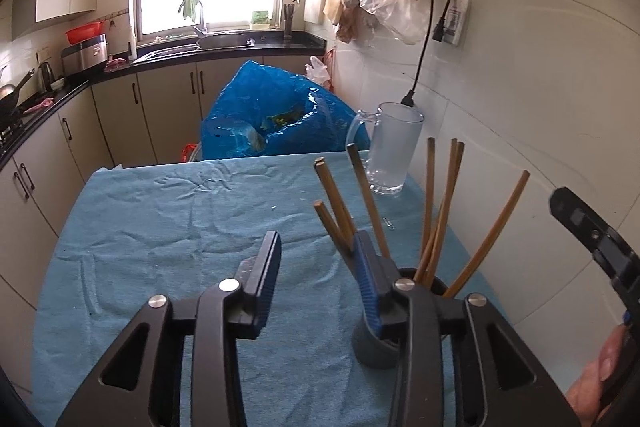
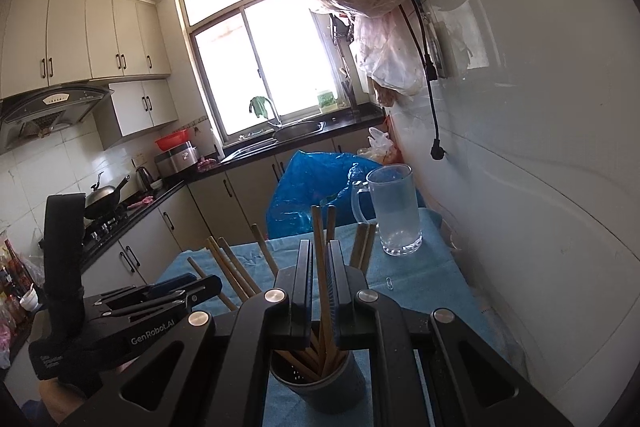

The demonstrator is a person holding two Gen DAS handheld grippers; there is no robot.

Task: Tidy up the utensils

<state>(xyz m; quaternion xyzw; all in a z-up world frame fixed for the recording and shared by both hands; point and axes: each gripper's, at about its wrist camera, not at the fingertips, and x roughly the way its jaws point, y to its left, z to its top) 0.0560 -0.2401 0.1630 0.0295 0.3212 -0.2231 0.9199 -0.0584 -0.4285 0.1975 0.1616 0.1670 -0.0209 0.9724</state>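
Several wooden chopsticks (image 1: pixel 434 211) stand fanned out in a grey cup holder (image 1: pixel 372 343) on the blue cloth. My left gripper (image 1: pixel 316 247) is open and empty, its right finger just left of the holder. In the right wrist view my right gripper (image 2: pixel 320 259) is shut on two upright chopsticks (image 2: pixel 320 251) whose lower ends are inside the holder (image 2: pixel 320 391). The left gripper (image 2: pixel 176 287) shows at the lower left of that view.
A glass mug (image 1: pixel 394 151) stands at the table's far right by the white wall; it also shows in the right wrist view (image 2: pixel 396 211). A blue plastic bag (image 1: pixel 272 115) sits behind the table. The blue cloth (image 1: pixel 180 219) covers the table. Kitchen counters run left.
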